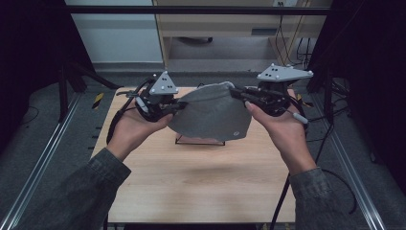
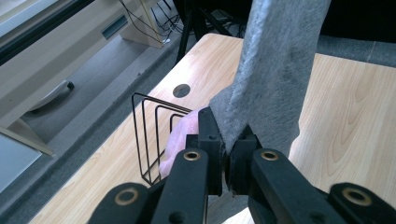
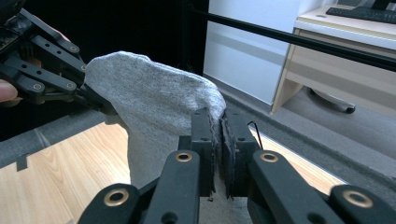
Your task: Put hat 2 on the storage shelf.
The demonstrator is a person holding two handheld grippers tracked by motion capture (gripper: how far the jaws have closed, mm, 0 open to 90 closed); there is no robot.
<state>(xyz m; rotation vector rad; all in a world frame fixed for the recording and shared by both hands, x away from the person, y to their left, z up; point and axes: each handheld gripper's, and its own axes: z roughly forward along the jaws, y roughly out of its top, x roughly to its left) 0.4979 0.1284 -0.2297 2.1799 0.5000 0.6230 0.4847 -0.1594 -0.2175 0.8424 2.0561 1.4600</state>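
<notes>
A grey cloth (image 1: 213, 115) hangs stretched between my two grippers above the middle of the wooden table (image 1: 201, 182). My left gripper (image 1: 176, 108) is shut on its left edge; in the left gripper view the grey cloth (image 2: 275, 79) rises from between the closed jaws (image 2: 229, 140). My right gripper (image 1: 238, 93) is shut on the cloth's upper right edge, and the right gripper view has the grey cloth (image 3: 154, 98) pinched at the jaws (image 3: 219, 135), with the left gripper (image 3: 100, 106) farther off at its other side.
A black wire rack (image 2: 149, 135) stands on the table under the cloth, with something pink (image 2: 180, 140) in it. Its base (image 1: 198, 142) peeks out below the cloth. Metal rails (image 1: 43, 158) and cables flank the table; a desk stands behind.
</notes>
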